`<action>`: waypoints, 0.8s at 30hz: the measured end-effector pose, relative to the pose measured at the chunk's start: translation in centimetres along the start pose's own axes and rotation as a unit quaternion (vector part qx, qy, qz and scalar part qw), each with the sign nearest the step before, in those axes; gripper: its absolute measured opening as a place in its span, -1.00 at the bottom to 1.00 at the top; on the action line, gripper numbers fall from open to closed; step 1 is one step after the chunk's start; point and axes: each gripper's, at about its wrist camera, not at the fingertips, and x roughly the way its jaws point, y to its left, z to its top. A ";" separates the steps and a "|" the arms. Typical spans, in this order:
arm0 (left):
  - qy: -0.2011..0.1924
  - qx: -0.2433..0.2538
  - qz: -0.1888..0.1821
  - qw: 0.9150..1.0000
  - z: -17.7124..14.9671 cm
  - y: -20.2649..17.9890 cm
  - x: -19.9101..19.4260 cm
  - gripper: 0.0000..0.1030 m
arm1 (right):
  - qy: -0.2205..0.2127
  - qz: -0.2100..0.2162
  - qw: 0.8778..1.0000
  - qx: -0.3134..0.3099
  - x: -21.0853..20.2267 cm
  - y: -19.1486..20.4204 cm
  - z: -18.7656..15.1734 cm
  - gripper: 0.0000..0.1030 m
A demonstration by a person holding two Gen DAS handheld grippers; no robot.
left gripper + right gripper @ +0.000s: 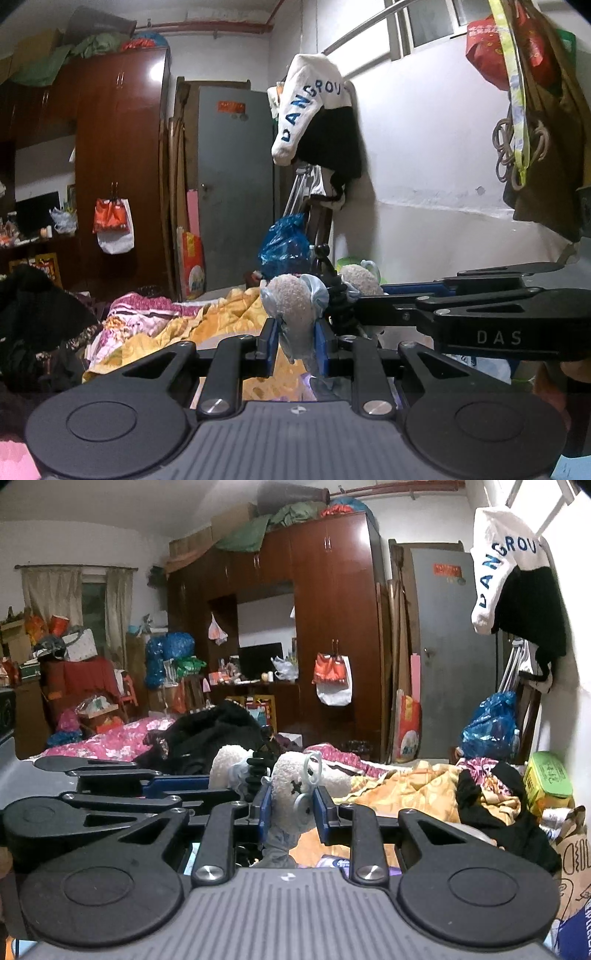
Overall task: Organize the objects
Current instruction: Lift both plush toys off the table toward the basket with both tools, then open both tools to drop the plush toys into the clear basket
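A beige plush toy with pale blue trim is held up over the bed between both grippers. My left gripper [295, 341] is shut on one rounded plush part [293, 306]. The right gripper comes in from the right in the left wrist view [341, 295] and grips the other rounded part [360, 278]. In the right wrist view my right gripper [290, 808] is shut on the plush part with a stitched cross and a pale blue ring [295, 790]. The left gripper [255, 775] comes in from the left there, holding the other plush part [227, 764].
The bed below carries an orange quilt [406, 790], a pink floral blanket [118, 738] and black clothes [207, 738]. A brown wardrobe [332, 609], a grey door [450, 646], a blue plastic bag [284, 243] and hanging clothes [314, 110] stand behind. A green box [548, 782] sits by the wall.
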 end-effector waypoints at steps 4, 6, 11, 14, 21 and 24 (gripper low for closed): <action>0.007 -0.004 0.002 1.000 -0.5 0.5 0.4 -0.53 | 0.007 0.001 1.000 0.001 0.1 0.2 0.0 -0.46; 0.011 -0.006 0.004 1.000 -0.6 0.7 0.6 -0.53 | 0.010 0.001 1.000 0.000 0.4 0.3 0.3 -0.46; 0.017 -0.003 0.007 1.000 -0.7 0.9 1.0 -0.52 | 0.016 -0.001 1.000 0.000 0.9 0.3 0.8 -0.46; 0.019 -0.005 0.005 1.000 -0.8 1.0 1.2 -0.52 | 0.018 -0.001 1.000 0.000 0.8 0.3 0.8 -0.46; 0.023 0.004 0.015 1.000 -1.1 0.7 1.5 -0.42 | 0.023 -0.002 1.000 0.005 1.2 -0.2 1.0 -0.33; 0.011 0.024 0.032 0.999 -1.7 0.0 1.3 -0.04 | 0.017 -0.011 1.000 0.018 0.4 -0.8 0.7 0.29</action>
